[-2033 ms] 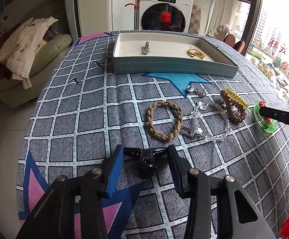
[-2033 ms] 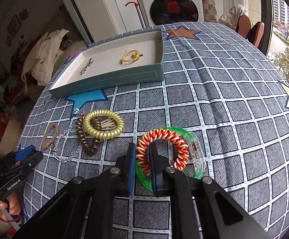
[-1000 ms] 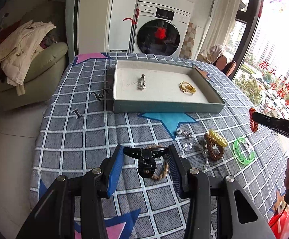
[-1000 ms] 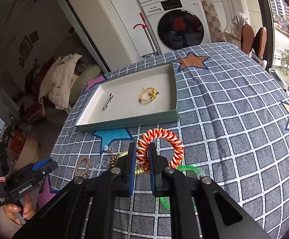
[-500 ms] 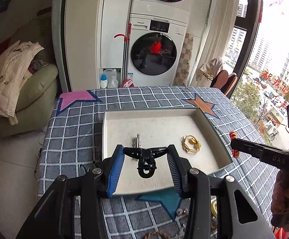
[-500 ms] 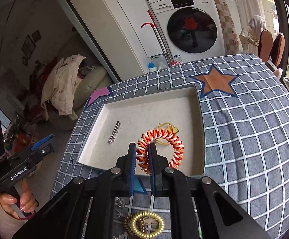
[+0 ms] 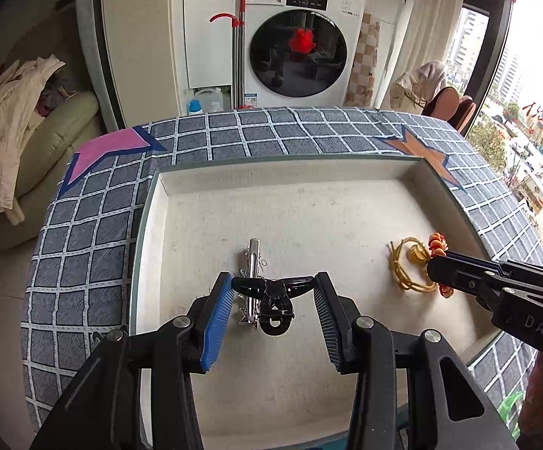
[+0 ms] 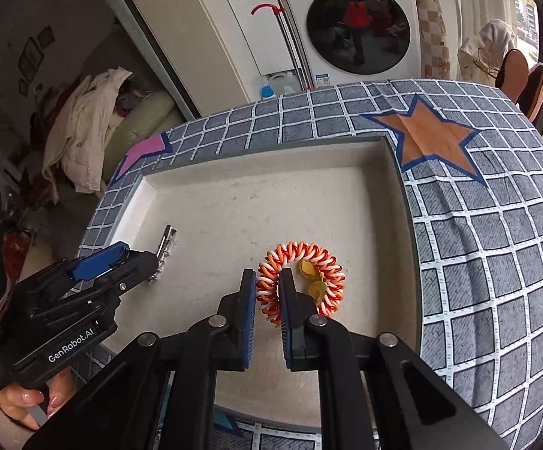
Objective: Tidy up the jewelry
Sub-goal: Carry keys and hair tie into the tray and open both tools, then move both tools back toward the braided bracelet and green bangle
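- Your left gripper (image 7: 273, 292) held a black claw clip (image 7: 271, 300) by the tips of its spread wings, the jaws about half apart and pressed on it; the clip hung above the tray (image 7: 346, 165), over its near half.
- The clip was glossy black plastic, with two thin curved wings and a rounded loop below.
- Your right gripper (image 8: 267, 292) had its jaws nearly closed on a spiral hair tie (image 8: 301, 277), pinching the ring's left side; the tie was over the tray's right half.
- The tie was a springy coil ring striped orange, red and white.
- Directly under that ring lay a gold band (image 7: 410, 266) of thin cord-like loops with a small knob, on the tray floor toward the right wall.
- A silver metal hair clip (image 7: 252, 262), long and narrow, lay on the tray floor just behind and under the black clip, left of centre.
- The tray was a shallow rectangular box with a pale, slightly speckled lining and grey-green walls, set toward the far edge of the worktop (image 8: 496, 225).
- The worktop carried a grey grid-patterned cloth with a pink star at the far left corner and an orange star (image 8: 436, 138) at the far right.
- A hand (image 8: 27, 401) gripped the left gripper's handle at the near left.
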The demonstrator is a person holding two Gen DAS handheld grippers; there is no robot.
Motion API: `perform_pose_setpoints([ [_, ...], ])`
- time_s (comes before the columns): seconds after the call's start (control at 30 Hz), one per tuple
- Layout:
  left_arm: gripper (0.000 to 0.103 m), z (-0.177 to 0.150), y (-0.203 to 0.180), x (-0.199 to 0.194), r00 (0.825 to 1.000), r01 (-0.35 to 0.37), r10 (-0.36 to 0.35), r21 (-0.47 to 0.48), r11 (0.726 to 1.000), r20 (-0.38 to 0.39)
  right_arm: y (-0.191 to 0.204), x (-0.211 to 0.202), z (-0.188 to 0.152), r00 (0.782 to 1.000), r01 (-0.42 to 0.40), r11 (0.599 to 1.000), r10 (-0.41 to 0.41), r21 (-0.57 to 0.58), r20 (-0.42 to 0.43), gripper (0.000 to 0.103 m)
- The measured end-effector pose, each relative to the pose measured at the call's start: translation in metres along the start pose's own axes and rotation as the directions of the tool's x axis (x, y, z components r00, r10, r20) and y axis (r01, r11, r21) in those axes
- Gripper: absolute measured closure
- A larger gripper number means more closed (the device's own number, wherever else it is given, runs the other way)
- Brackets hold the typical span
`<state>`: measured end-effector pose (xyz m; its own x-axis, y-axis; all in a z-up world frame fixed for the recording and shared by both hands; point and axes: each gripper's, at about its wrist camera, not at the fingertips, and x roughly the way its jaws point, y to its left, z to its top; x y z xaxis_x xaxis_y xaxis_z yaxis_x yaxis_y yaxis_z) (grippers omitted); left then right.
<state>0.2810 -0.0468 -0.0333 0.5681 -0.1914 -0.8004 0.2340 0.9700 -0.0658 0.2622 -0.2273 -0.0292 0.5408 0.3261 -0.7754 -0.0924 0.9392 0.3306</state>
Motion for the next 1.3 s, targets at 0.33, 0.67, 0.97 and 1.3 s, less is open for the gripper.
perform_pose_setpoints([
  [0.33,0.039,-0.009,-0.005,0.019,0.997,-0.060,0.061,0.031,0.998,-0.043,-0.008,0.021,-0.007,0.999,0.021,0.999,-0.020,0.024,-0.041,0.087],
  [0.67,0.025,-0.008,-0.001,0.014,0.995,-0.095,0.095,0.003,0.995,-0.035,-0.010,0.008,-0.006,0.999,-0.046,0.997,0.047,0.064,-0.011,0.050],
  [0.97,0.002,-0.005,0.004,-0.007,0.995,-0.093,0.094,-0.032,0.995,0.030,-0.012,-0.027,-0.006,0.993,-0.092,0.988,0.082,0.127,0.082,0.028],
  [1.3,0.000,-0.016,0.012,-0.059,0.991,-0.086,0.092,-0.062,0.994,0.102,-0.003,-0.061,-0.022,0.981,-0.130,0.982,0.107,0.140,0.160,0.000],
])
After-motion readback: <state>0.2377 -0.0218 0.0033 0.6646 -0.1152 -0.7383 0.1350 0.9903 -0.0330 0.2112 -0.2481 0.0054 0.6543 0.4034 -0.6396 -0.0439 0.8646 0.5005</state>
